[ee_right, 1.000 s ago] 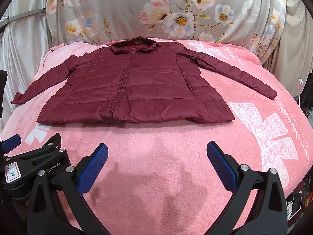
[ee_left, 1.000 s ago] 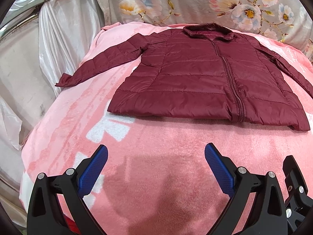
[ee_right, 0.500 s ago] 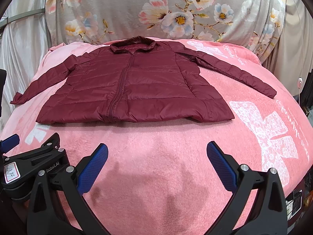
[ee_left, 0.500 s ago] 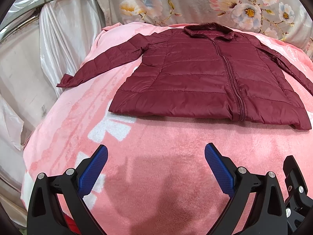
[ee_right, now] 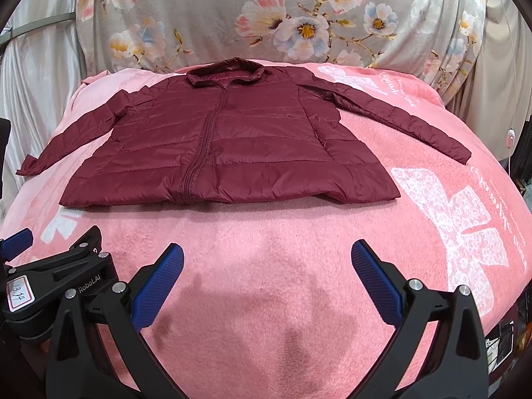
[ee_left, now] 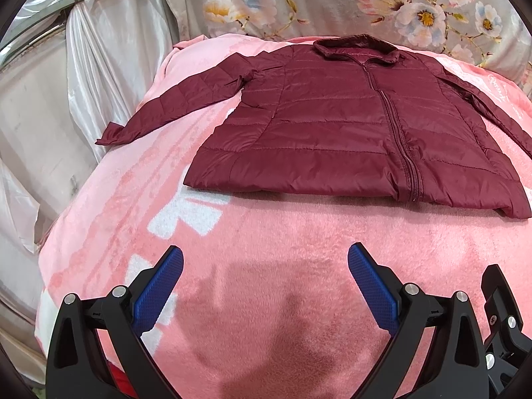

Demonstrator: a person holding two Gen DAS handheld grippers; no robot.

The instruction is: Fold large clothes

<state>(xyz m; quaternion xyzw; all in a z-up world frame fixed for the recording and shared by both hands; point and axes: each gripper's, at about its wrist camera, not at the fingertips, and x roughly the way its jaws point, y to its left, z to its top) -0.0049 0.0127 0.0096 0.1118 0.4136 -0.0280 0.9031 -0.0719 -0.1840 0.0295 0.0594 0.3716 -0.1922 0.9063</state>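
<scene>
**Both grippers creep toward the spread jacket**

Barely anything has shifted in the last second: the left view has slid slightly, so the jacket sits a touch lower and nearer, while the right view looks the same. It lies flat and zipped on the pink blanket, collar at 12 o'clock, hem toward the grippers, sleeves trailing out to 9 and 3 o'clock.

Left gripper and right gripper hover over bare blanket short of the hem, jaws spread wide, holding nothing.

Folding has not begun, I'd say. A good start looks like reaching out to each sleeve near the cuff, pinching only the top layer, and laying it across the chest without dragging the slippery shell or bunching the blanket.
</scene>
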